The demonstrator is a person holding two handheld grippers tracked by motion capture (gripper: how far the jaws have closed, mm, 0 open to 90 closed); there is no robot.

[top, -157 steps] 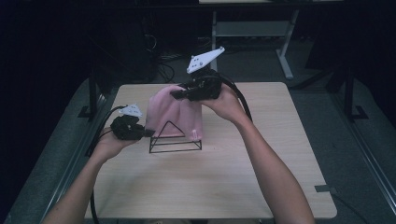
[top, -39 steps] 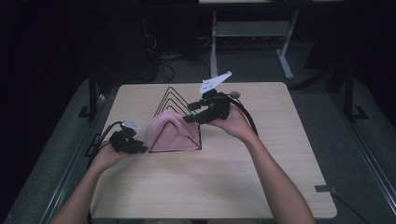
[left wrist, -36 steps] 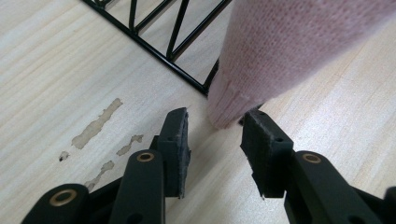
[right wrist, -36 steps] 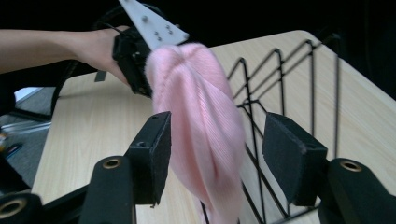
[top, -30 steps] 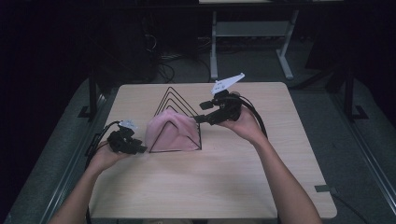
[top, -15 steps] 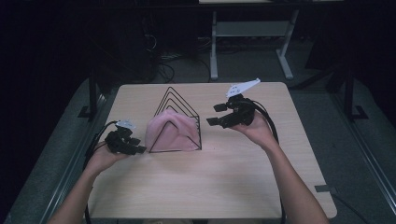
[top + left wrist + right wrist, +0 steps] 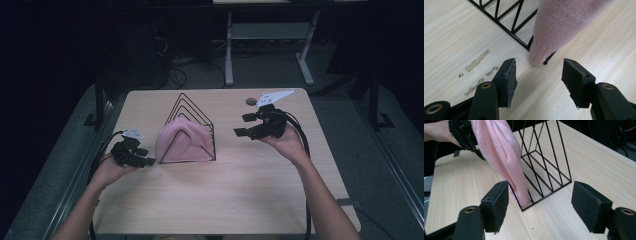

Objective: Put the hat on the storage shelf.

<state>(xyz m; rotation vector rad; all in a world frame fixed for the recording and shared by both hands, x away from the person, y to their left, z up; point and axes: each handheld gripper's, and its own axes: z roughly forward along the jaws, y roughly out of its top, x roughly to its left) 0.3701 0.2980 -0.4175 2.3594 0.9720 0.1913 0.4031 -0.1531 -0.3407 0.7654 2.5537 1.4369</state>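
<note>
A black wire rack of triangular frames stands mid-table. A pink knitted cloth hangs draped over its front frame. My left gripper rests low at the rack's left front corner; its jaws have just been opening and stand open, with the cloth's hem just beyond the pads. My right gripper hovers to the right of the rack, jaws just opening too, nothing between them. In the right gripper view the cloth and the rack lie ahead of its wide jaws.
A small dark round object lies near the table's far edge. The wooden tabletop has scuff marks by the left gripper. Desk legs and cables stand on the floor beyond the table.
My right gripper has let go of the cloth and drawn away to the right of the rack. The cloth now hangs on the front frame. The left gripper stays put, jaws wider.
</note>
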